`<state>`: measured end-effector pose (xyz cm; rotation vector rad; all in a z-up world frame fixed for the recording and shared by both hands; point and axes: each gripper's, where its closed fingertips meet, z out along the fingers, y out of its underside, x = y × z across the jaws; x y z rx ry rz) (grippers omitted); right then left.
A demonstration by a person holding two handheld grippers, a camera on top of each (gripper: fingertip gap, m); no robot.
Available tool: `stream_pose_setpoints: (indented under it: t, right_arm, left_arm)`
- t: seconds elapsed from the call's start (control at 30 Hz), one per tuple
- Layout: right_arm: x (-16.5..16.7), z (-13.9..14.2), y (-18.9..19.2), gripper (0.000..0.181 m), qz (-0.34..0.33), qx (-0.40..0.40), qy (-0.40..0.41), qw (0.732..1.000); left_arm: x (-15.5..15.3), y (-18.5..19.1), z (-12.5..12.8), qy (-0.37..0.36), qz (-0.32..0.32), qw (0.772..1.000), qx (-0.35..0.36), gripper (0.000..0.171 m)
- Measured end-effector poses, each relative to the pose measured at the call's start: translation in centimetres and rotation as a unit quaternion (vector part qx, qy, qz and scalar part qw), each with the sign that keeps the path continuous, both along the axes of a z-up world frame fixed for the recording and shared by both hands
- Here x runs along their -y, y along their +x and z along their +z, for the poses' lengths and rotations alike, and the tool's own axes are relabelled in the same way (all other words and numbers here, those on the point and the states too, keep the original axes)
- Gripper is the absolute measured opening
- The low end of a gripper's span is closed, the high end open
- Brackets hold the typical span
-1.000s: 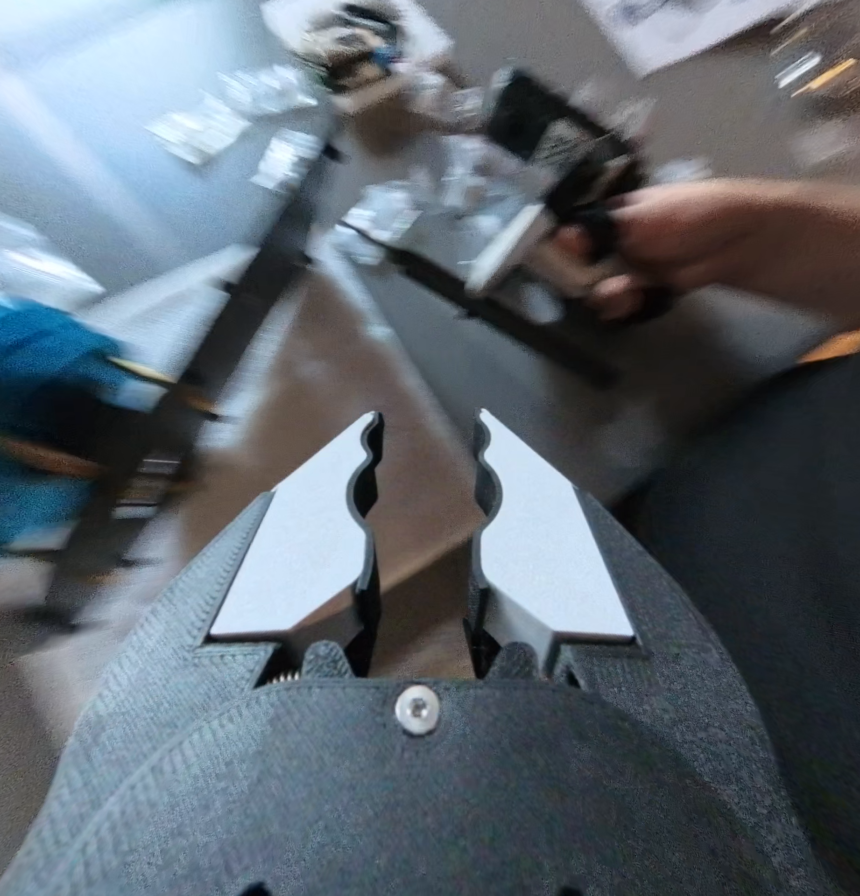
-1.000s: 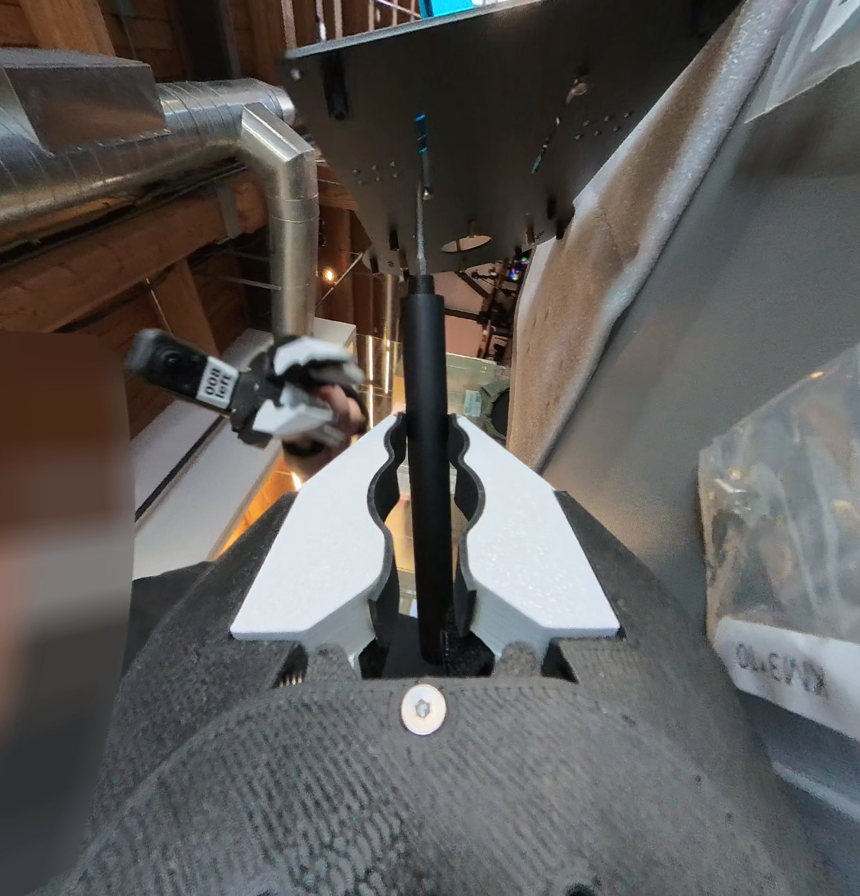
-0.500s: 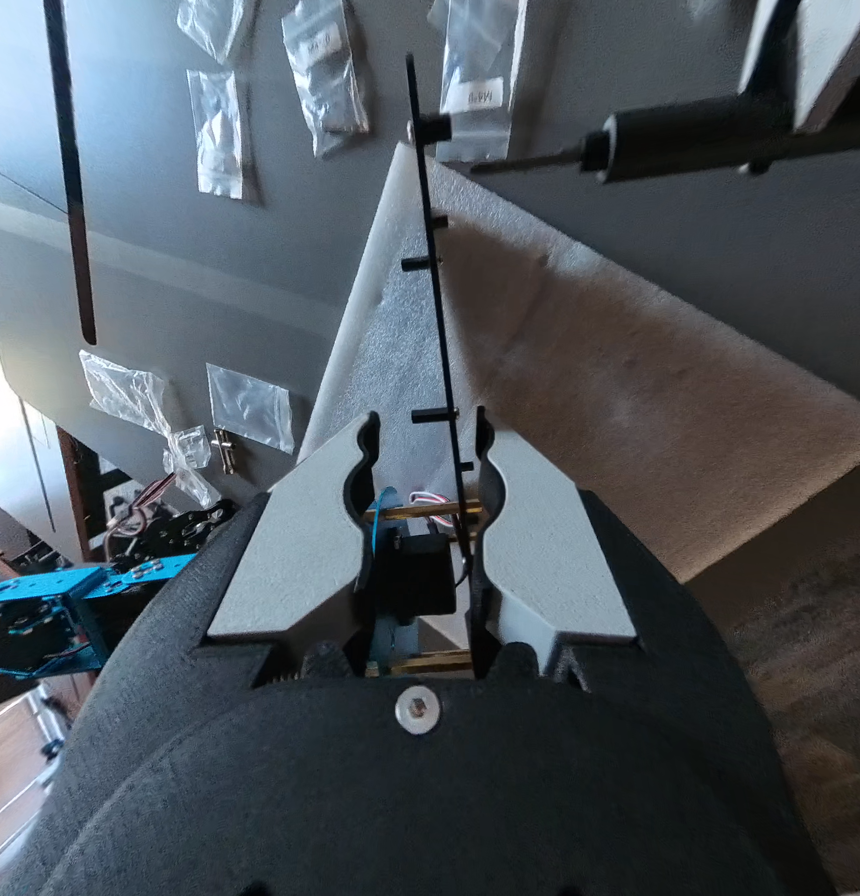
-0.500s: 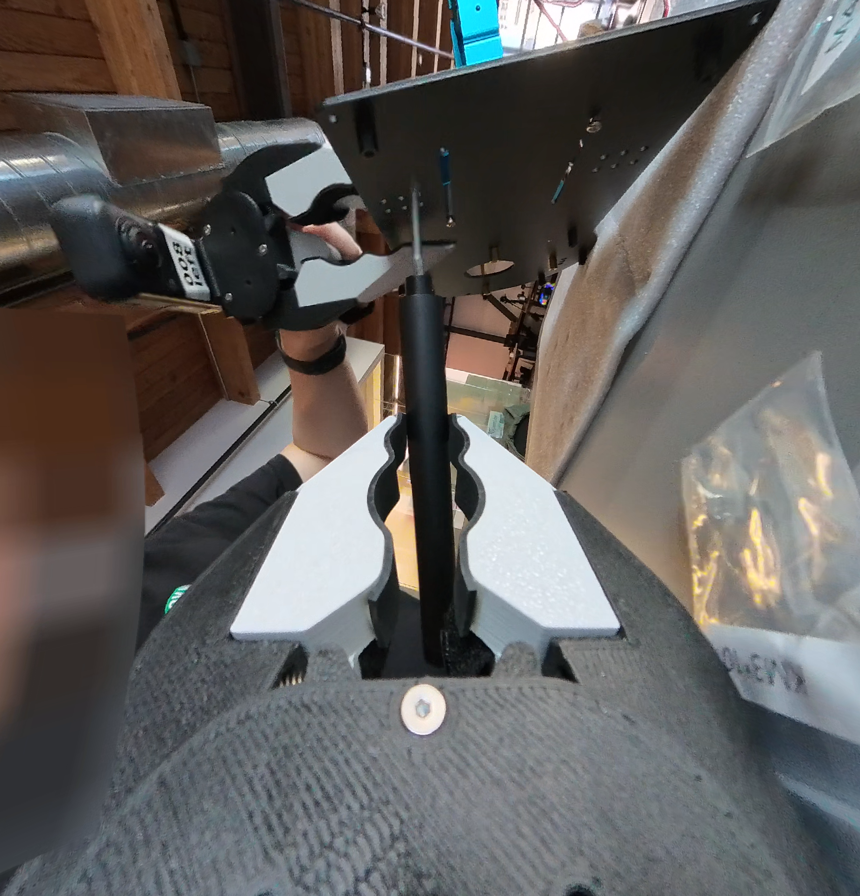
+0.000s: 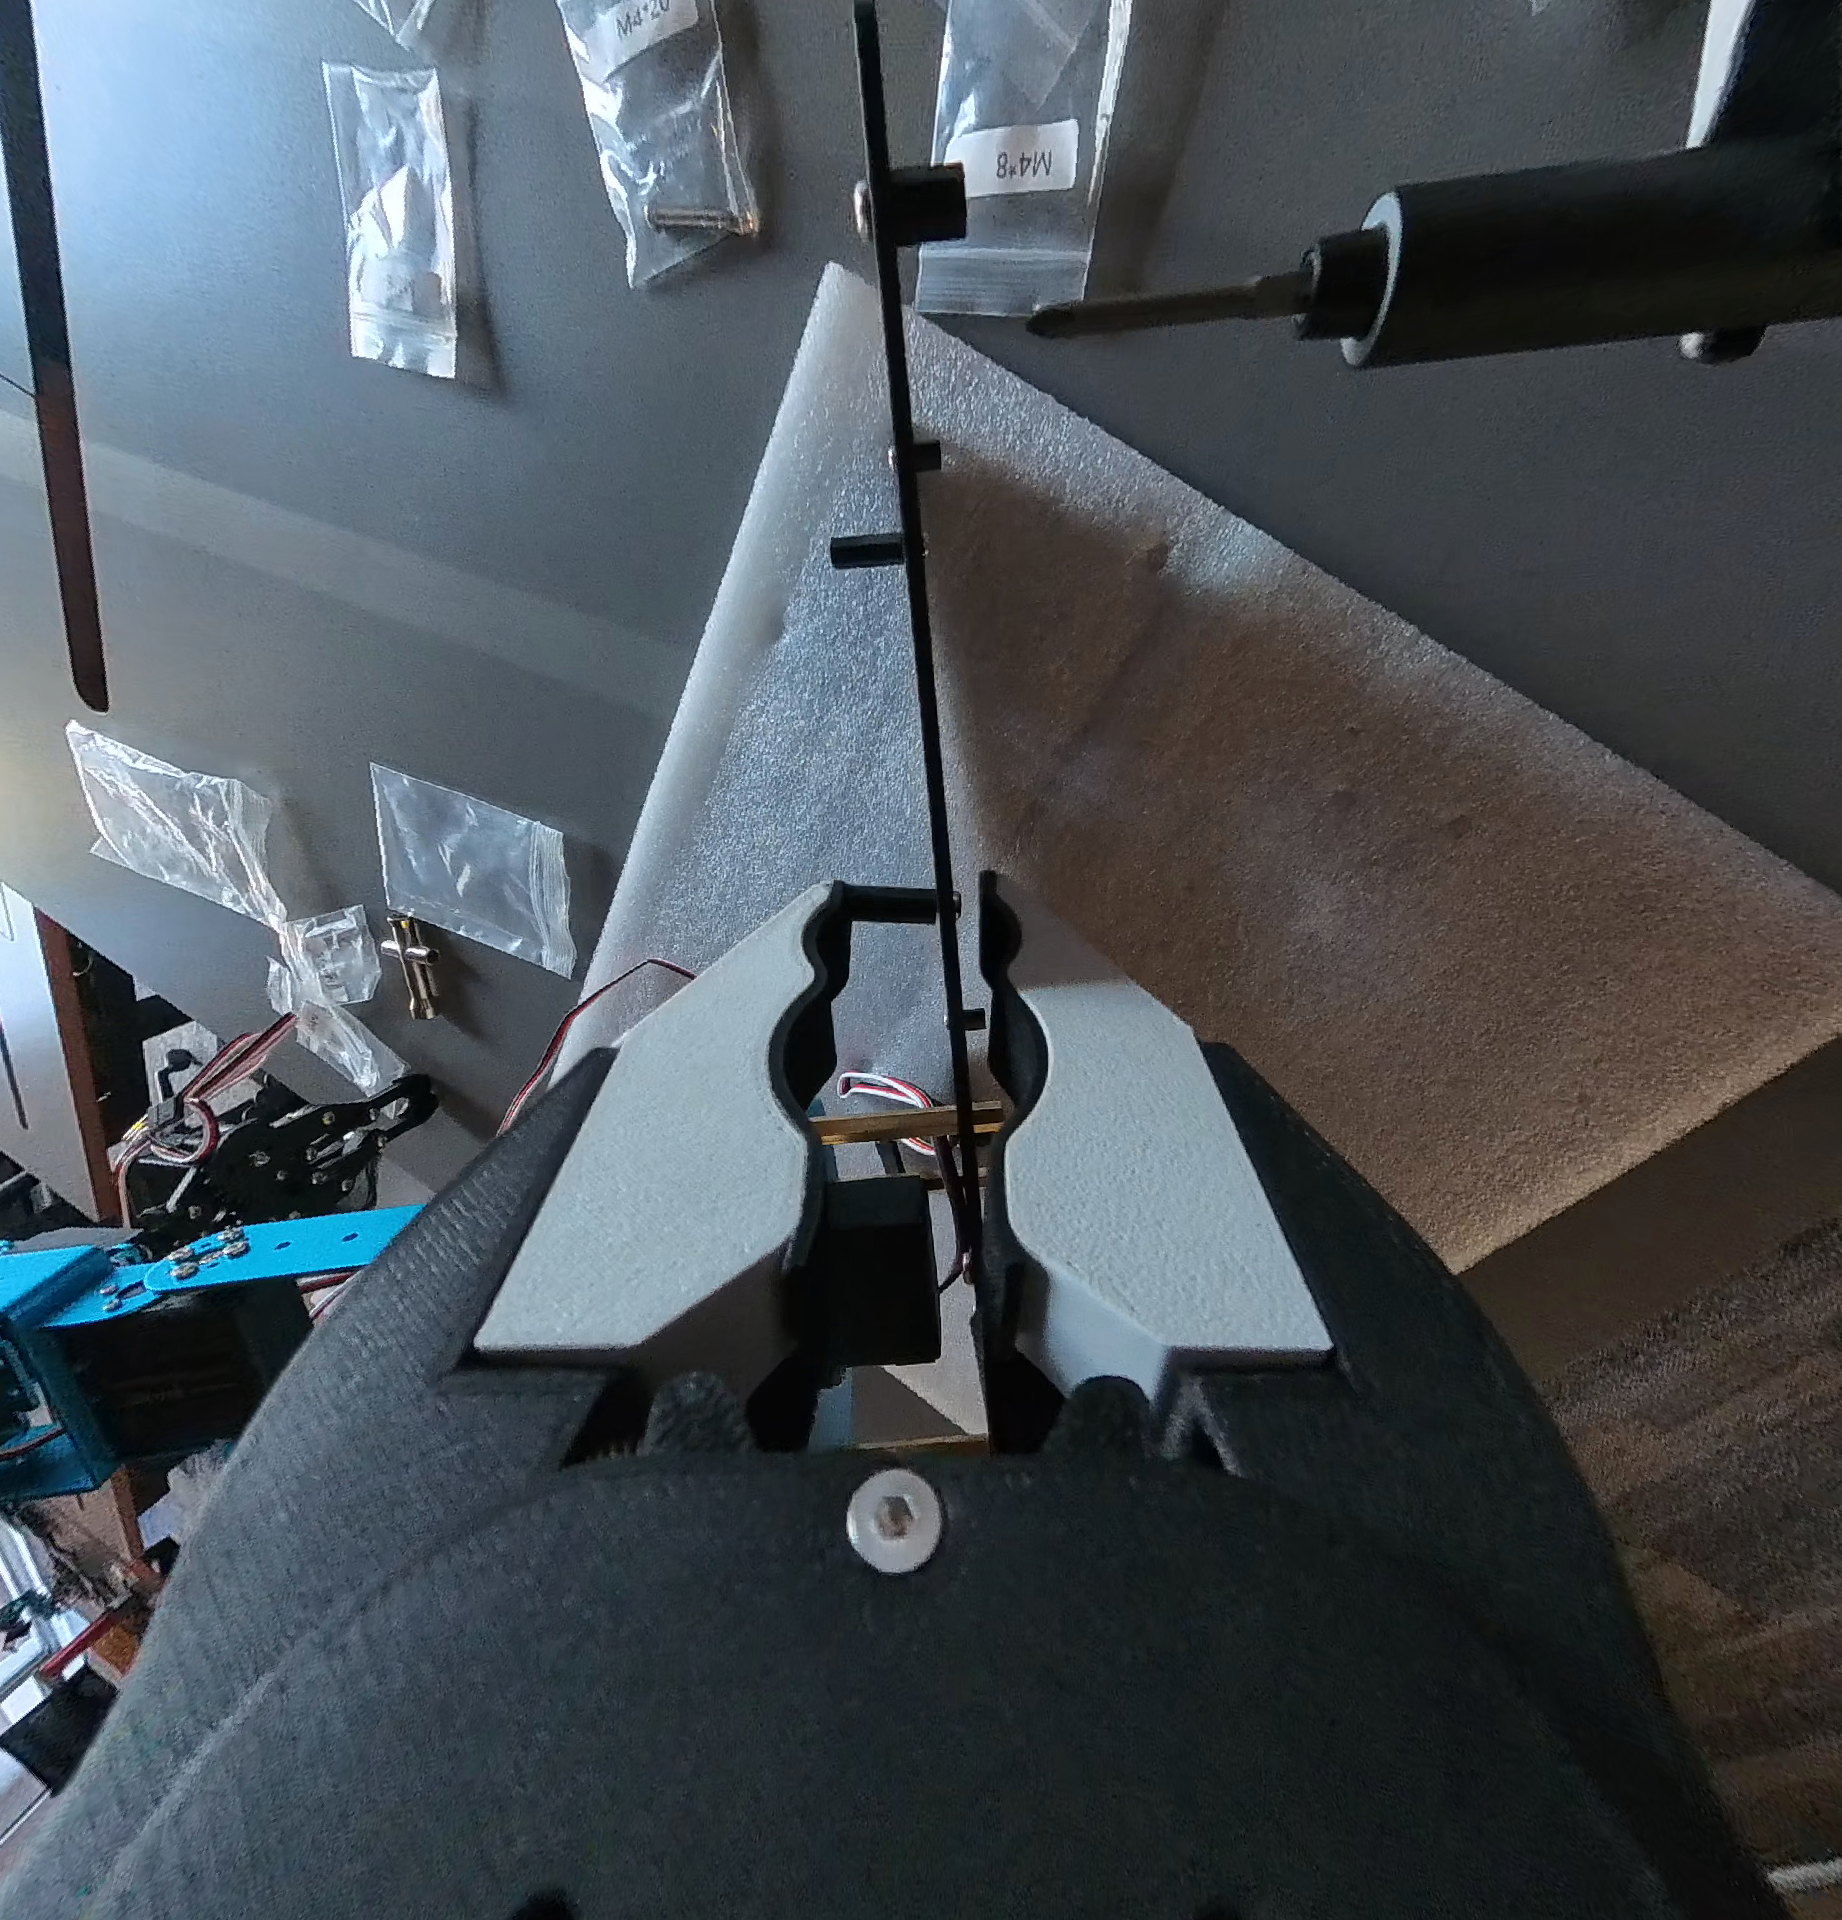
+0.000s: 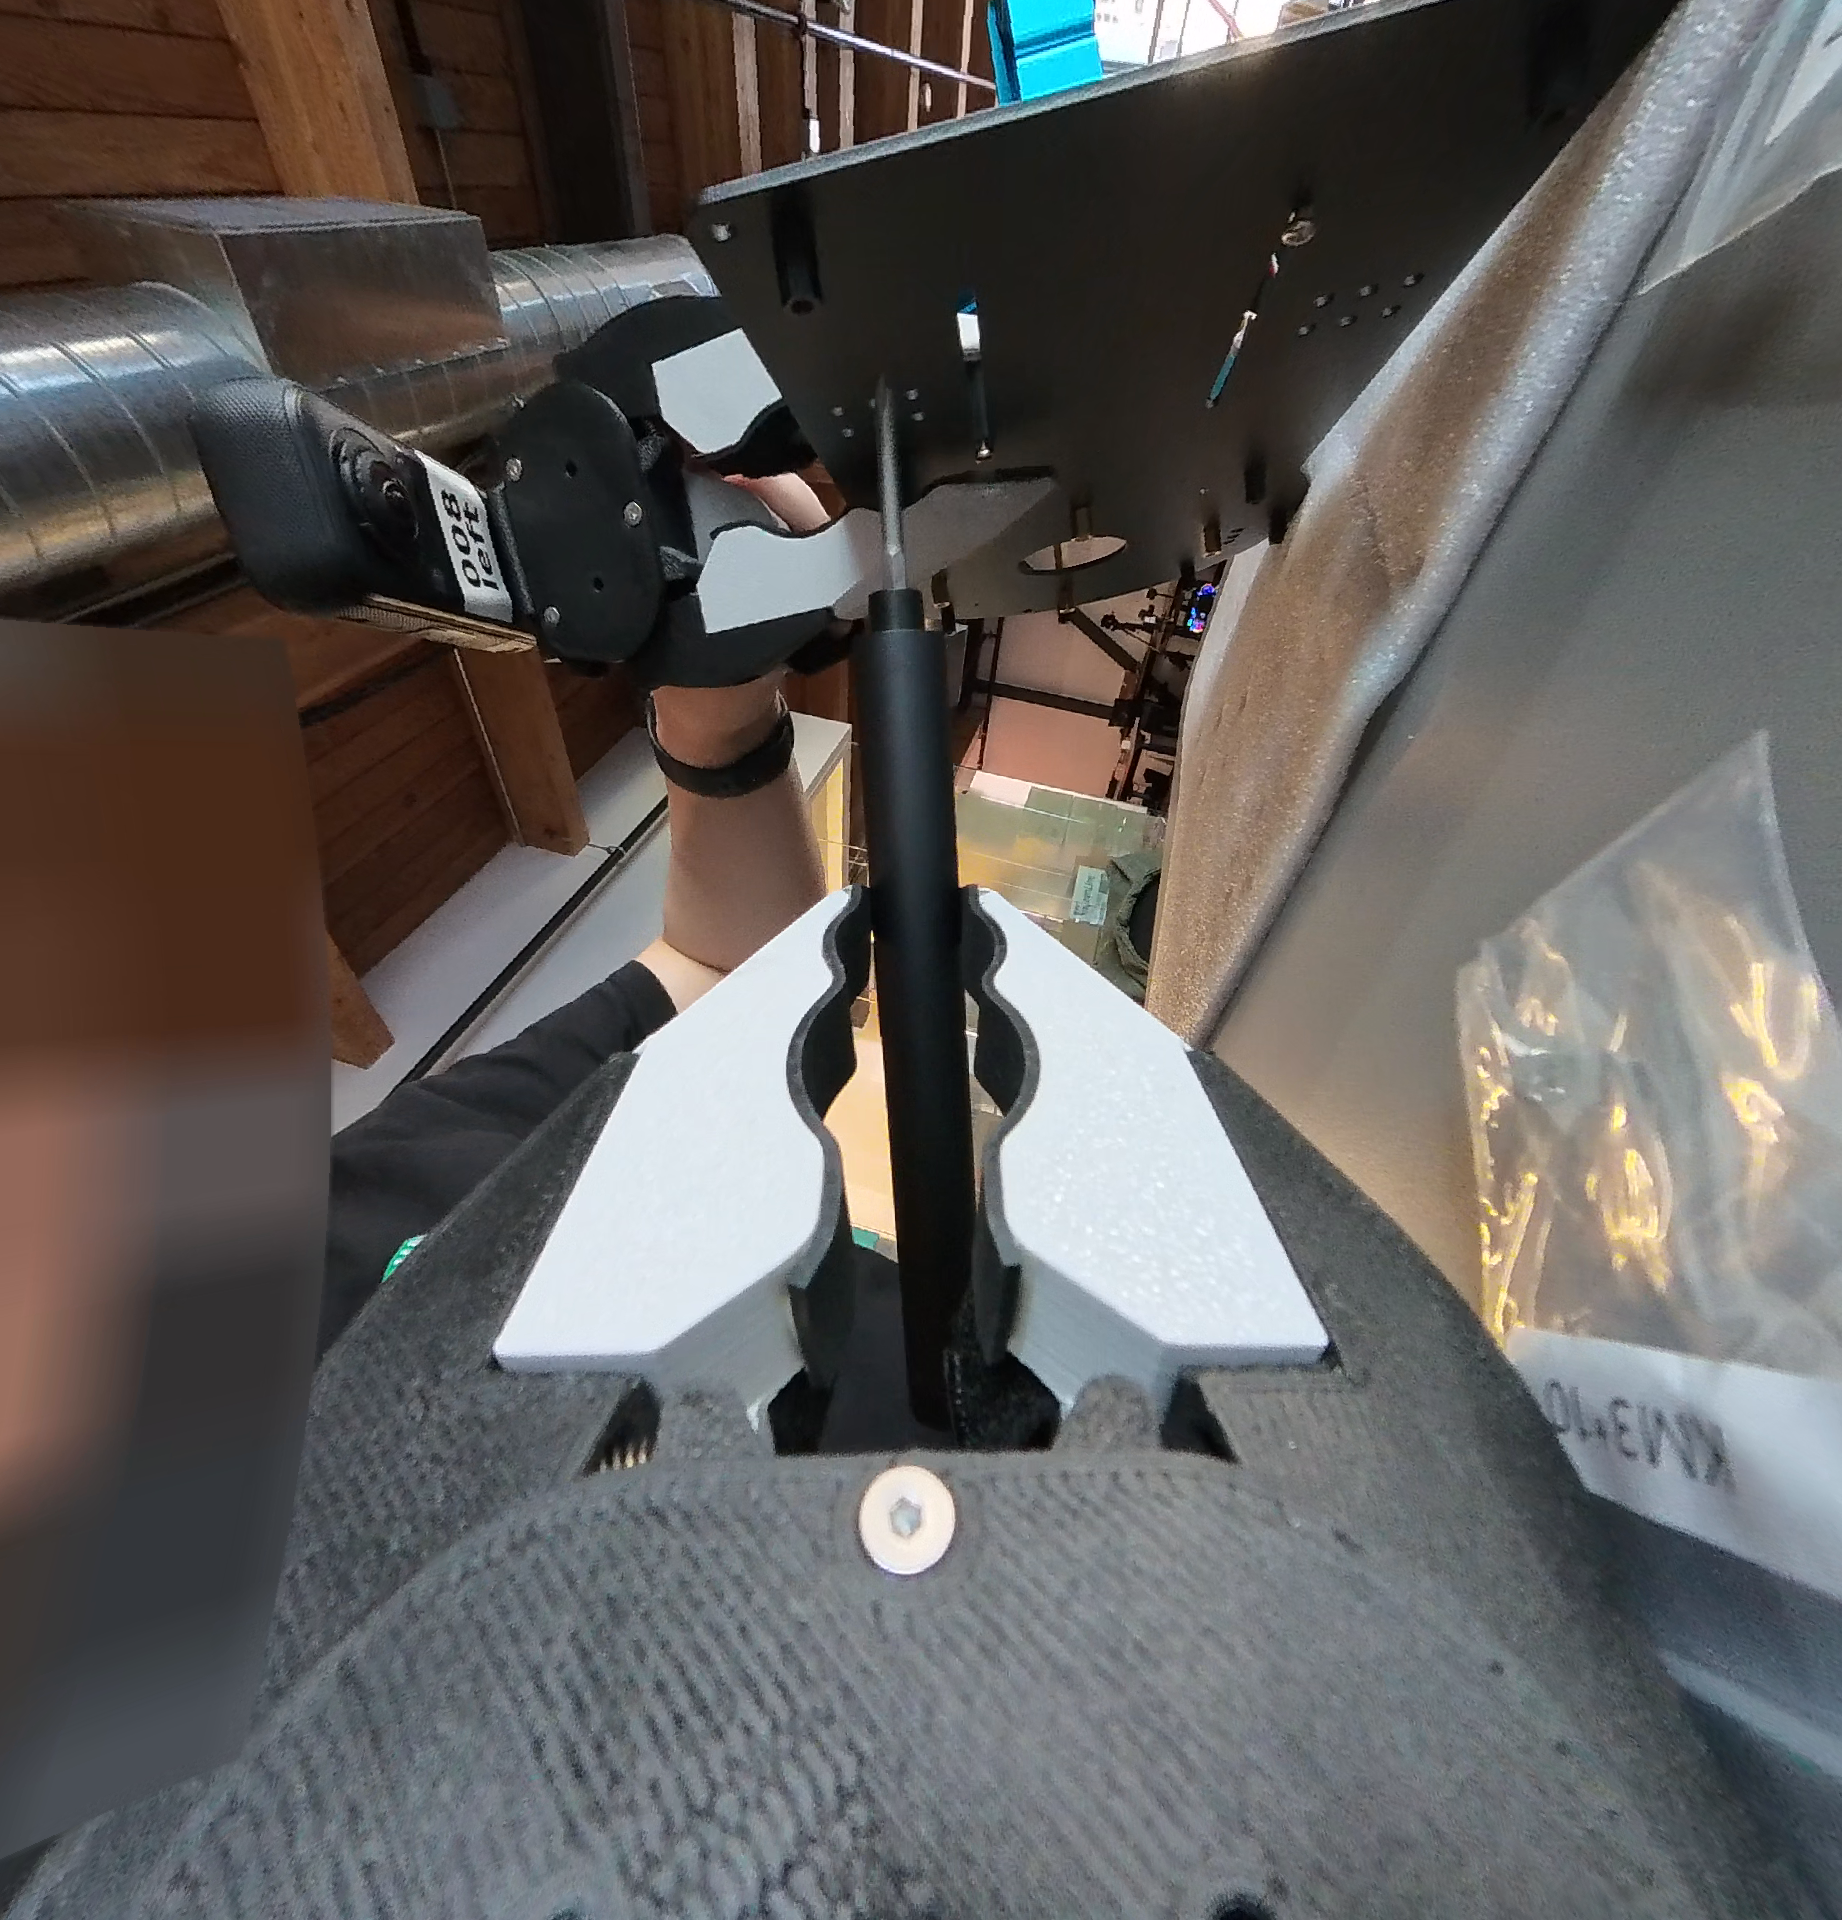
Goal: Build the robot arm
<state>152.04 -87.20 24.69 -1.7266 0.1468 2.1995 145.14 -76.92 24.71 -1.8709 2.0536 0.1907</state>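
The left gripper [image 5: 912, 1049] is holding the thin black plate [image 5: 901, 436] with half-open fingers; the right gripper [image 6: 915, 997] is squeezing a black screwdriver [image 6: 912, 894], tip nearly touching the plate

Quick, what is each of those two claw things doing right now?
Left gripper: jaws straddle the black plate edge; grip cannot be told.
Right gripper: jaws shut on the black screwdriver.
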Motion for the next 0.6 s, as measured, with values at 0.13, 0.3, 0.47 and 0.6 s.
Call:
stream_pose_setpoints:
  t: [0.13,0.3,0.47,0.6]
  right_arm:
    - [0.02,0.05,0.01,0.015,0.001,-0.002,0.001,1.0]
    - [0.02,0.07,0.03,0.015,0.0,-0.002,0.001,1.0]
    - [0.02,0.05,0.02,0.015,0.0,-0.001,0.002,1.0]
    - [-0.01,0.08,0.04,0.015,-0.001,-0.003,0.002,1.0]
  left_arm:
    - [-0.12,-0.02,-0.09,0.006,0.005,1.0,-0.01,0.022]
    - [-0.18,-0.32,0.0,0.018,-0.001,1.0,-0.024,0.026]
    - [-0.02,-0.03,0.09,-0.003,0.008,1.0,-0.009,0.022]
    - [-0.16,-0.08,0.13,-0.001,0.025,1.0,-0.003,0.019]
